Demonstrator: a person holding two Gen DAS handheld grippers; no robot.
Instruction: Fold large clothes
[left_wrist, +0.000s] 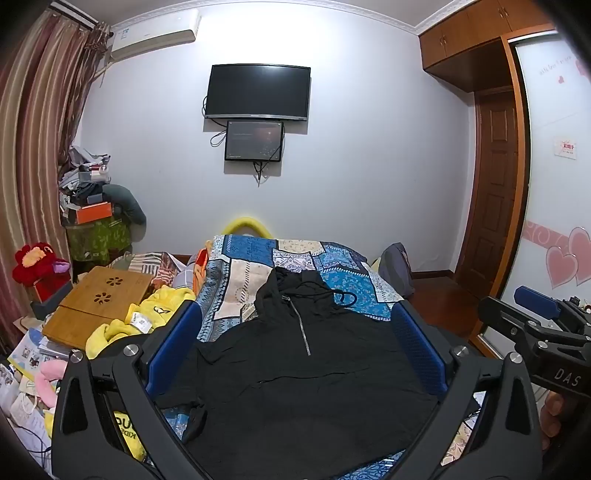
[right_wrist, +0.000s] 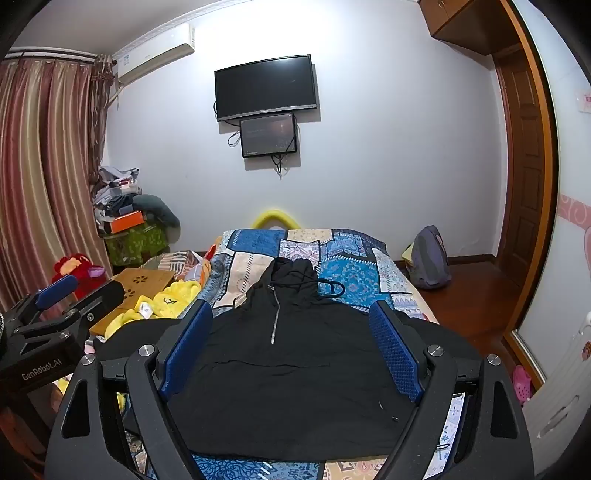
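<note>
The black hoodie (right_wrist: 288, 354) lies spread face-up on the patchwork bed (right_wrist: 347, 273), hood toward the wall. Both the left tool (left_wrist: 295, 343) and the right tool (right_wrist: 291, 343) hover above it, fingers apart, holding nothing. I'd pinch a sleeve edge cleanly and fold inward. Right bed edge is close; yellow clothes (left_wrist: 147, 317) crowd the left.

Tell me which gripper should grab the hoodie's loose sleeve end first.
Left, probably. The left gripper is open, and the bunched sleeve end lies on its near-left side of the black hoodie. The right gripper, also open, shows no such end nearby.
</note>
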